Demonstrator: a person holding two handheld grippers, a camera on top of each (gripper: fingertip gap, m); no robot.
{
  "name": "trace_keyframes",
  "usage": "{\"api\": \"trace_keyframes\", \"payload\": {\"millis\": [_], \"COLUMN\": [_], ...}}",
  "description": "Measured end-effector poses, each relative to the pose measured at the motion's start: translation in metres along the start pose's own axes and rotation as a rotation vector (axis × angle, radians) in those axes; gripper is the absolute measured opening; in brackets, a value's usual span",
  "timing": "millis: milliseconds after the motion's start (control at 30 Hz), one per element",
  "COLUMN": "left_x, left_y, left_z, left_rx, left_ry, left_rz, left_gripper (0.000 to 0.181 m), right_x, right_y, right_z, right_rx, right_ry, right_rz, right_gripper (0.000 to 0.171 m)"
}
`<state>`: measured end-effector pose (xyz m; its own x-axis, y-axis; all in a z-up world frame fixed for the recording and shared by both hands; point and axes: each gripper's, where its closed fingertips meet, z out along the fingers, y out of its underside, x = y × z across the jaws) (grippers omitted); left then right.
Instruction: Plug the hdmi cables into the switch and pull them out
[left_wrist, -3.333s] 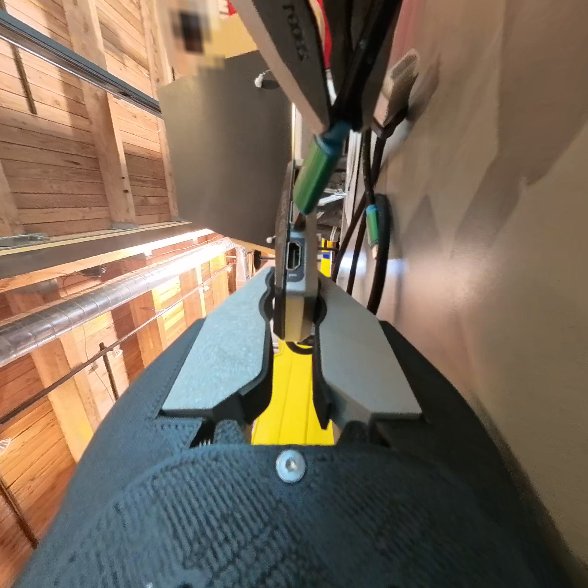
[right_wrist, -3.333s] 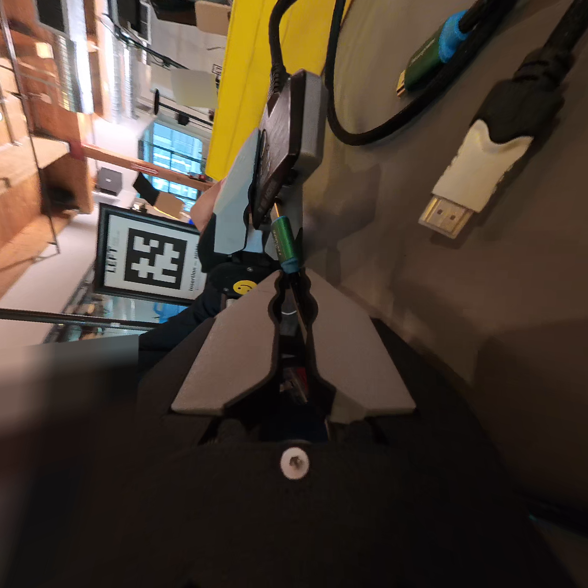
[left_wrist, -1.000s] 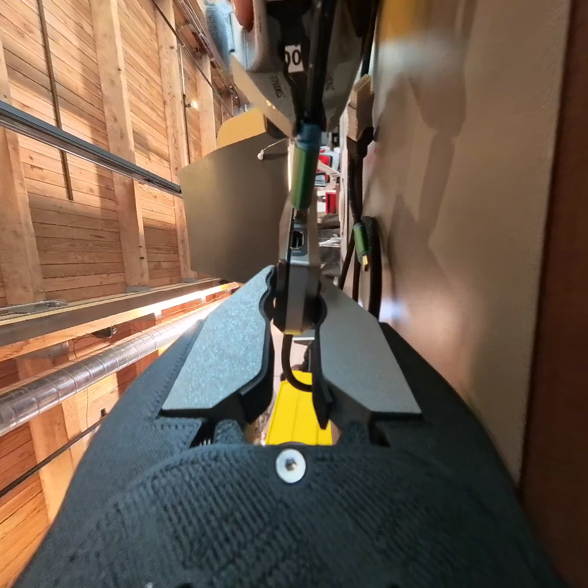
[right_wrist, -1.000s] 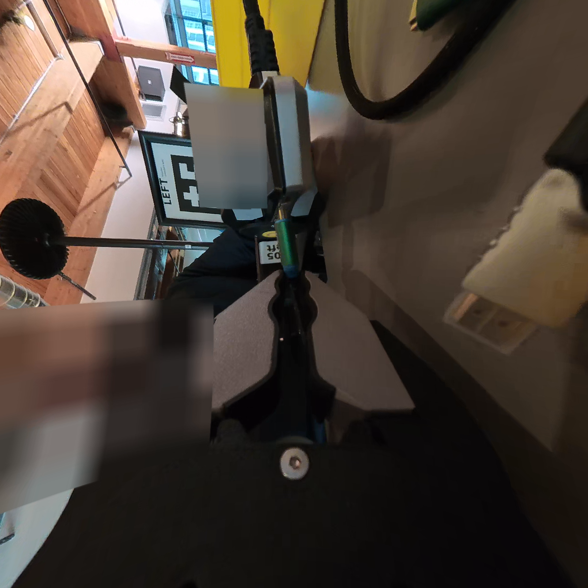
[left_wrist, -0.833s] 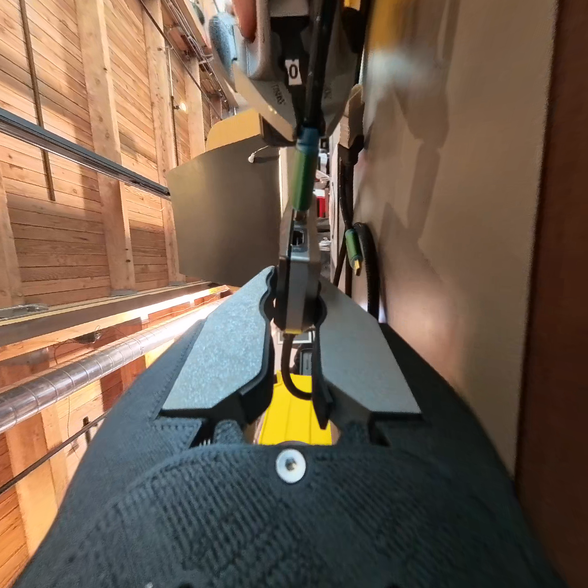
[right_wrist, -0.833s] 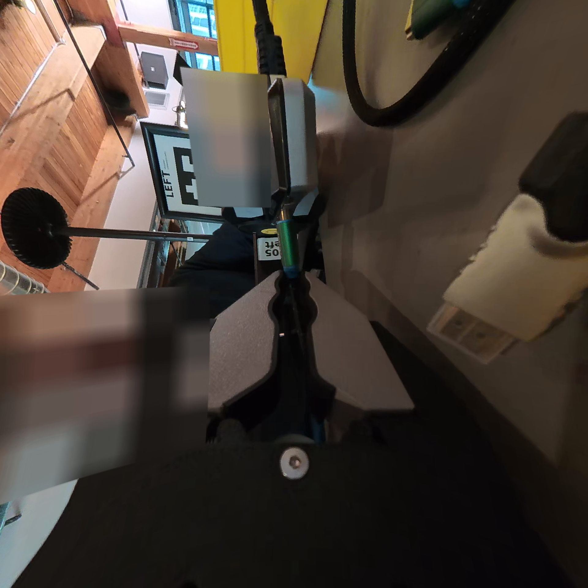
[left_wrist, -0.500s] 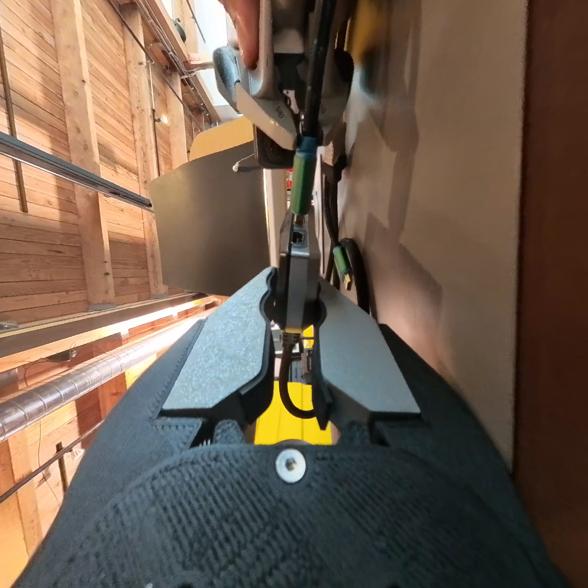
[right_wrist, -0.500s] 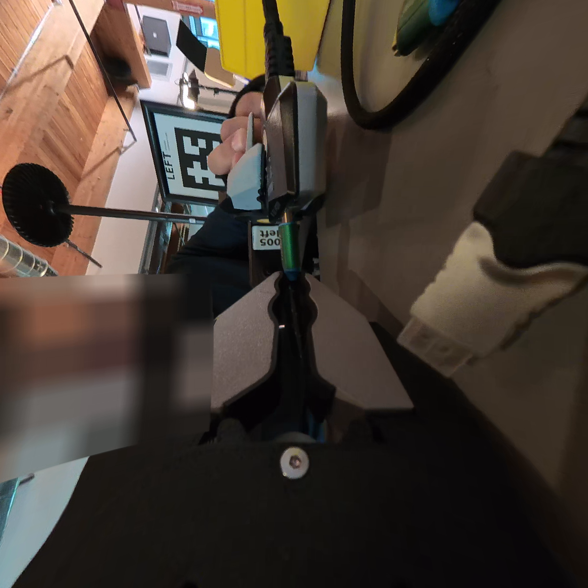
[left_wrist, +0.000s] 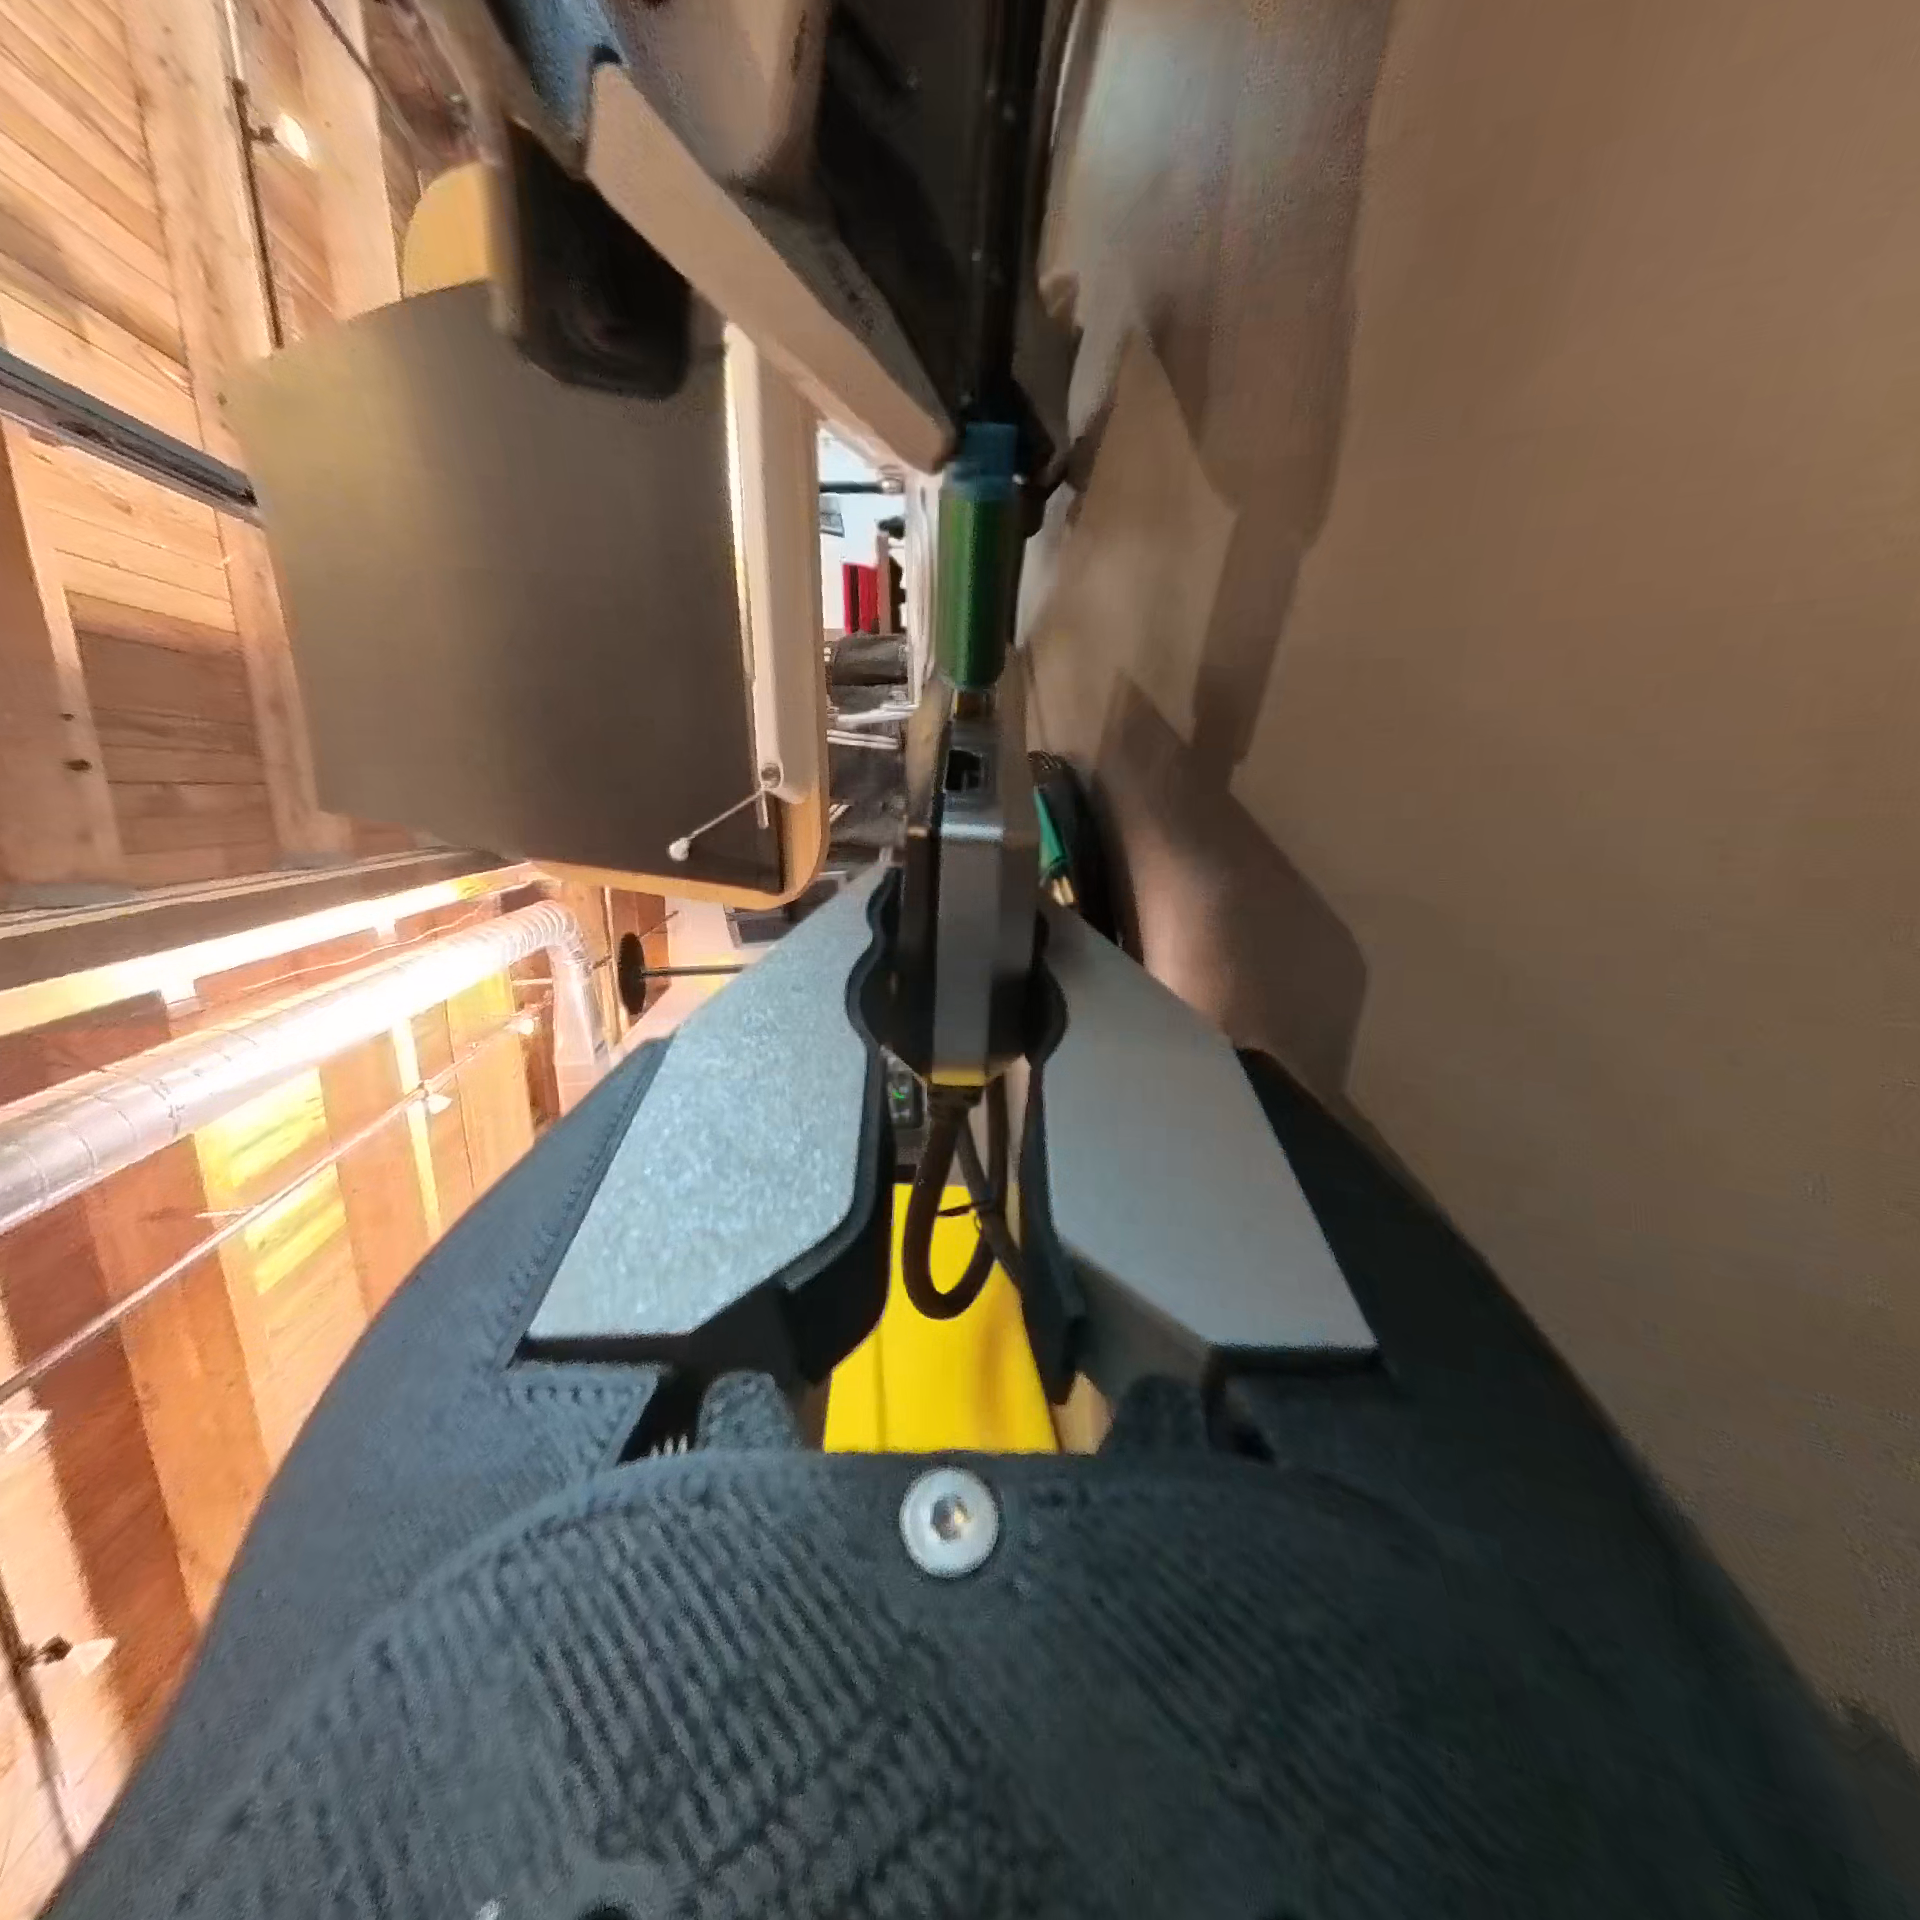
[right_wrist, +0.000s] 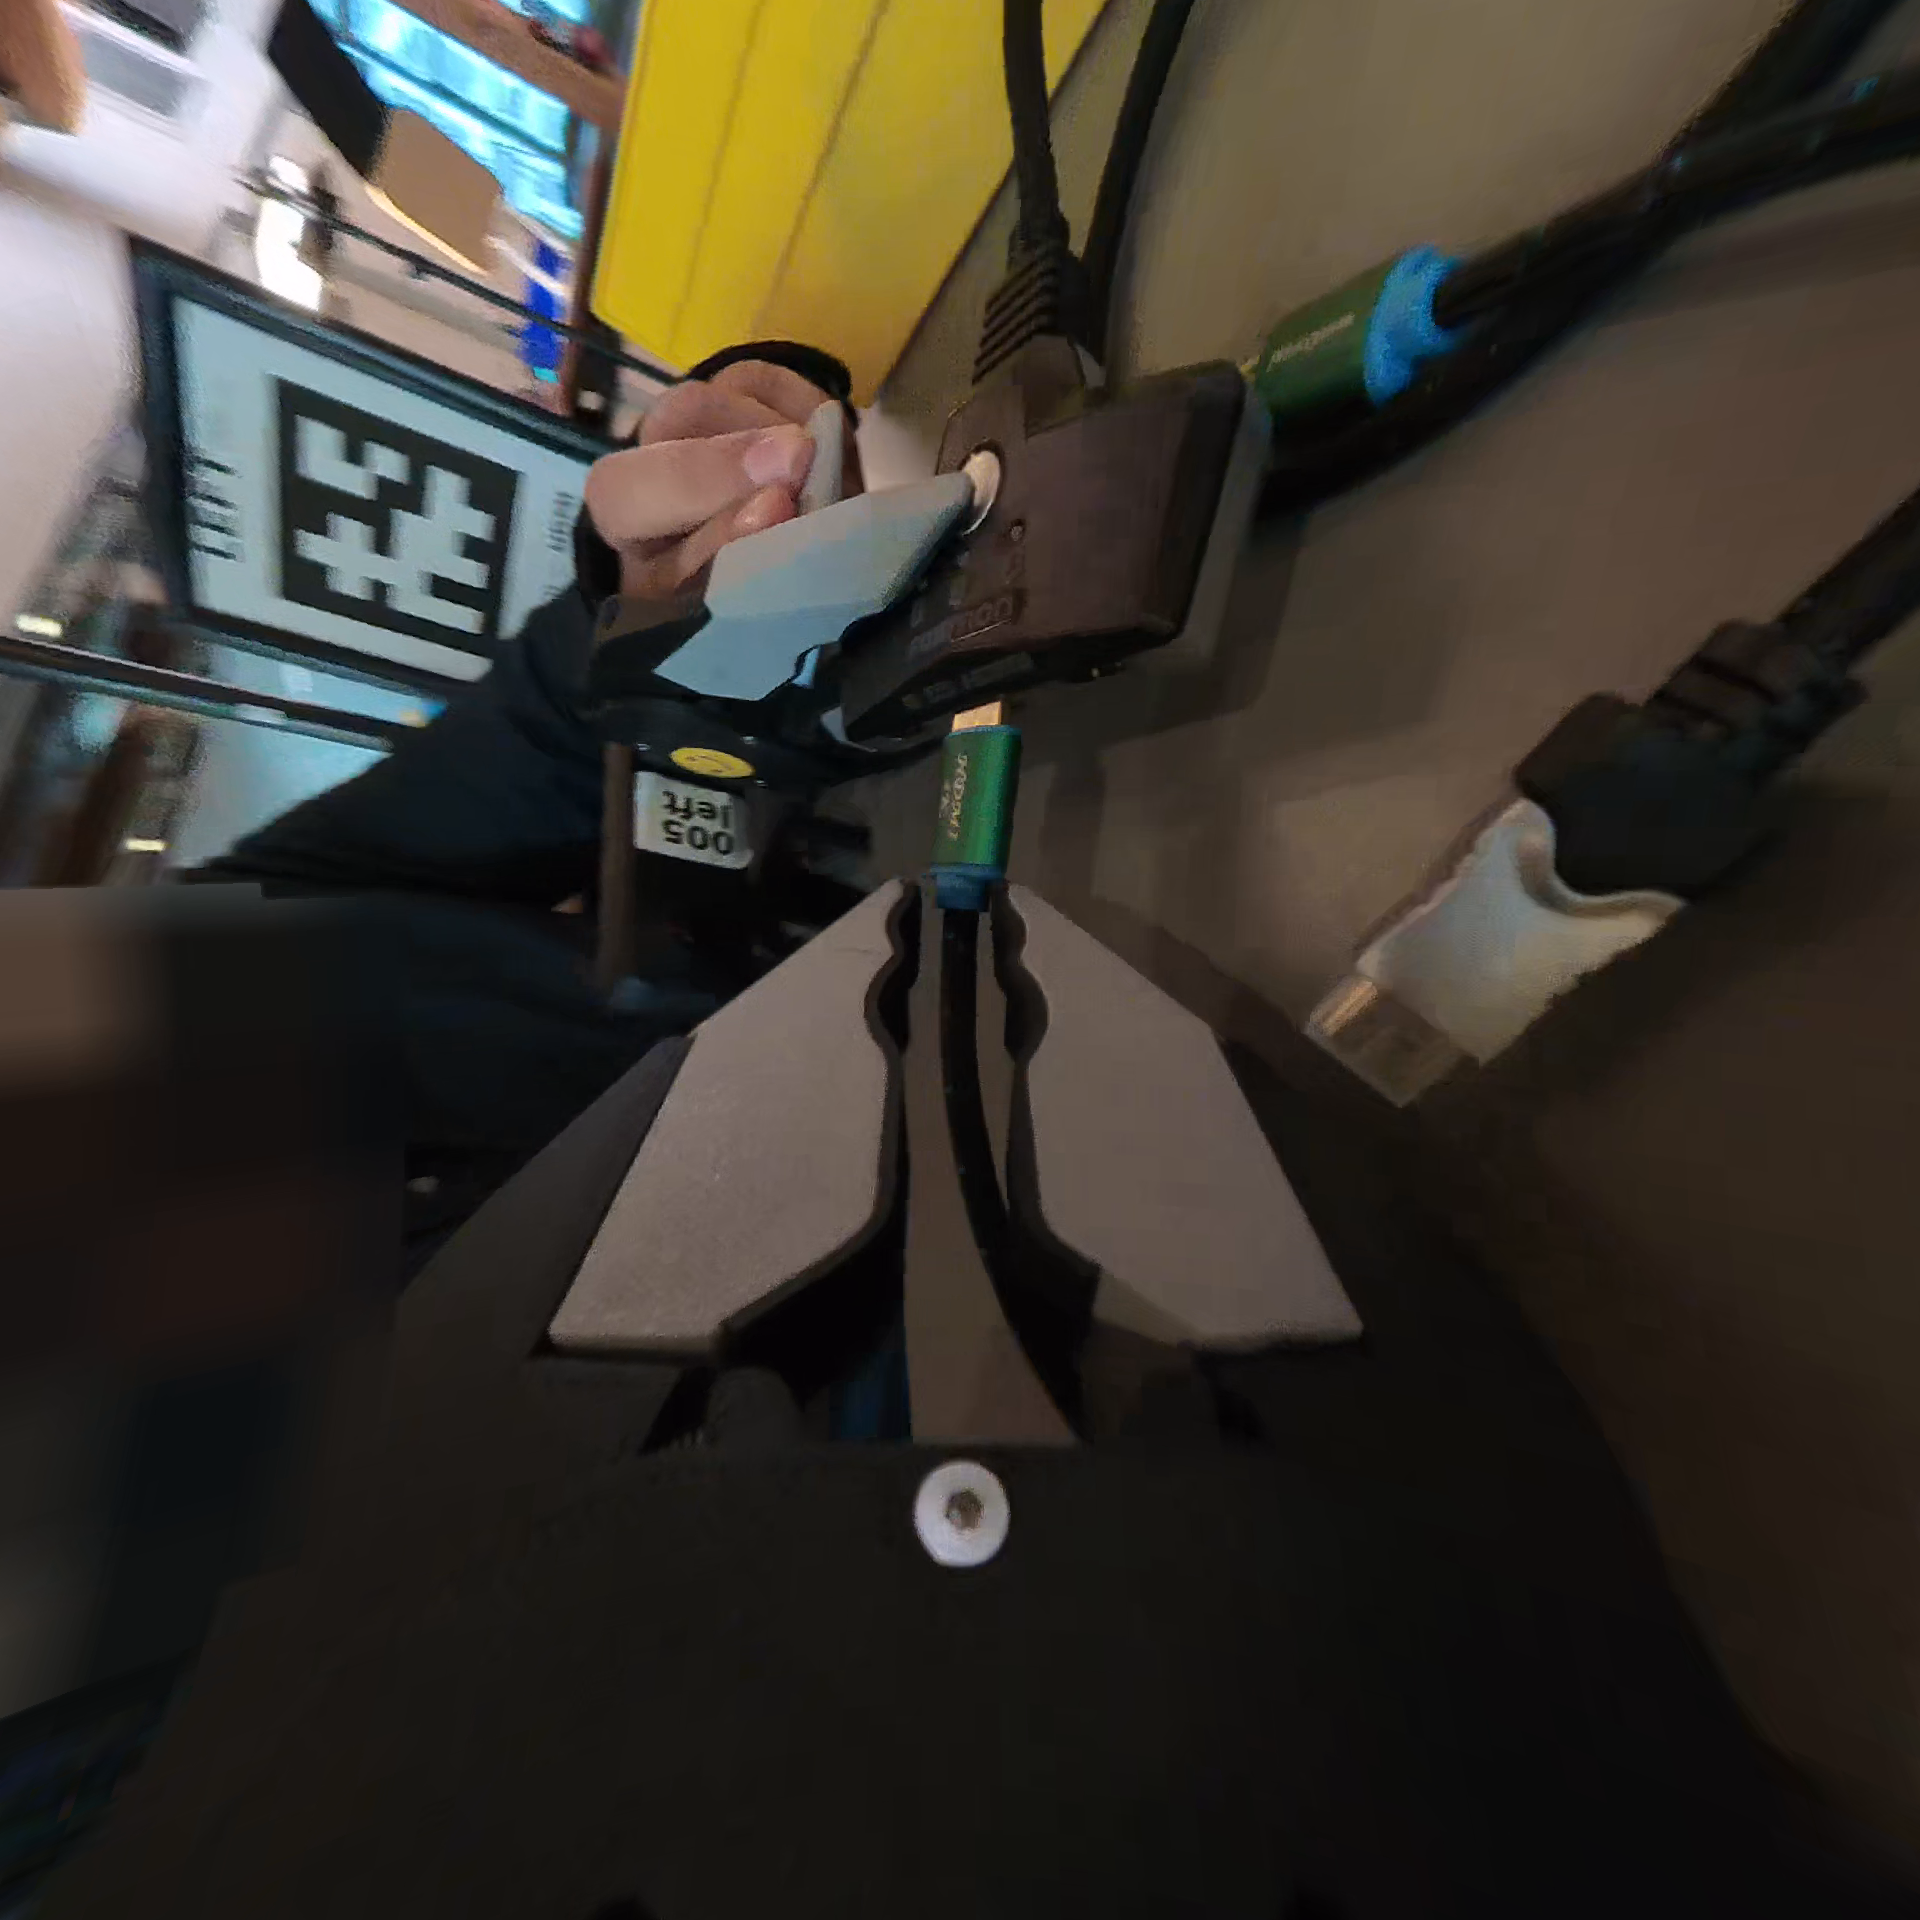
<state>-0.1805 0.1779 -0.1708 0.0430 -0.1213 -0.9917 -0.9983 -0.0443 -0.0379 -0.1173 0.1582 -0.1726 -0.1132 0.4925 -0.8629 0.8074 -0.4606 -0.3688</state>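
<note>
My left gripper (left_wrist: 961, 920) is shut on the black HDMI switch (left_wrist: 971, 862) and holds it edge-on beside the table. My right gripper (right_wrist: 956, 904) is shut on the black cable just behind a green plug (right_wrist: 971, 800). The plug's metal tip touches the switch's (right_wrist: 1091, 520) lower edge, and a short length of bare metal shows. In the left wrist view the same green plug (left_wrist: 977, 582) stands on the switch's far end. A second green plug with a blue collar (right_wrist: 1340, 343) sits at the switch's other end. A black cable (right_wrist: 1023, 260) enters its top.
The grey table surface (right_wrist: 1351, 727) lies close along the right of both views. A loose white and black plug (right_wrist: 1486, 935) lies on it. A yellow panel (right_wrist: 831, 156) and a person's hand (right_wrist: 707, 478) on the left gripper are behind.
Both grippers have tilted and come closer together. The switch now shows its broad face in the right wrist view, and the right gripper looms larger in the left wrist view.
</note>
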Motion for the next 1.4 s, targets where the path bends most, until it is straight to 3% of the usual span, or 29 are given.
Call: {"api": "trace_keyframes", "payload": {"millis": [33, 167, 333, 500, 667, 800, 1000, 1200, 1400], "left_x": [-0.002, -0.006, -0.006, -0.006, -0.007, -0.005, -0.007, -0.006, -0.001], "left_y": [-0.001, -0.001, 0.000, -0.003, -0.003, -0.002, -0.003, -0.002, -0.003], "left_z": [0.000, -0.002, -0.002, -0.003, -0.003, -0.003, -0.003, -0.003, -0.004], "left_rx": [-0.002, -0.003, -0.014, 0.001, 0.000, 0.000, 0.002, -0.005, 0.005], "left_ry": [-0.022, -0.054, -0.055, -0.064, -0.068, -0.054, -0.067, -0.057, -0.013], "left_rz": [0.016, 0.030, 0.016, 0.020, 0.024, 0.011, 0.018, 0.008, 0.005], "left_gripper": [0.019, 0.018, 0.018, 0.018, 0.019, 0.018, 0.018, 0.018, 0.018], "right_x": [0.000, -0.007, -0.013, 0.001, -0.004, -0.003, -0.003, 0.001, 0.006], "right_y": [-0.002, -0.017, -0.015, 0.001, -0.006, -0.008, -0.006, -0.005, -0.002], "right_z": [-0.003, -0.021, -0.033, -0.017, -0.009, -0.010, -0.016, -0.008, -0.005], "right_rx": [0.011, 0.078, 0.139, 0.161, 0.235, 0.249, 0.259, 0.205, 0.199], "right_ry": [0.058, 0.273, 0.595, 0.764, 0.741, 0.706, 0.720, 0.766, 0.714], "right_rz": [-0.042, -0.199, -0.479, -0.582, -0.610, -0.563, -0.568, -0.607, -0.558], "right_gripper": [0.015, 0.036, 0.044, 0.035, 0.012, 0.009, 0.023, 0.008, 0.008]}}
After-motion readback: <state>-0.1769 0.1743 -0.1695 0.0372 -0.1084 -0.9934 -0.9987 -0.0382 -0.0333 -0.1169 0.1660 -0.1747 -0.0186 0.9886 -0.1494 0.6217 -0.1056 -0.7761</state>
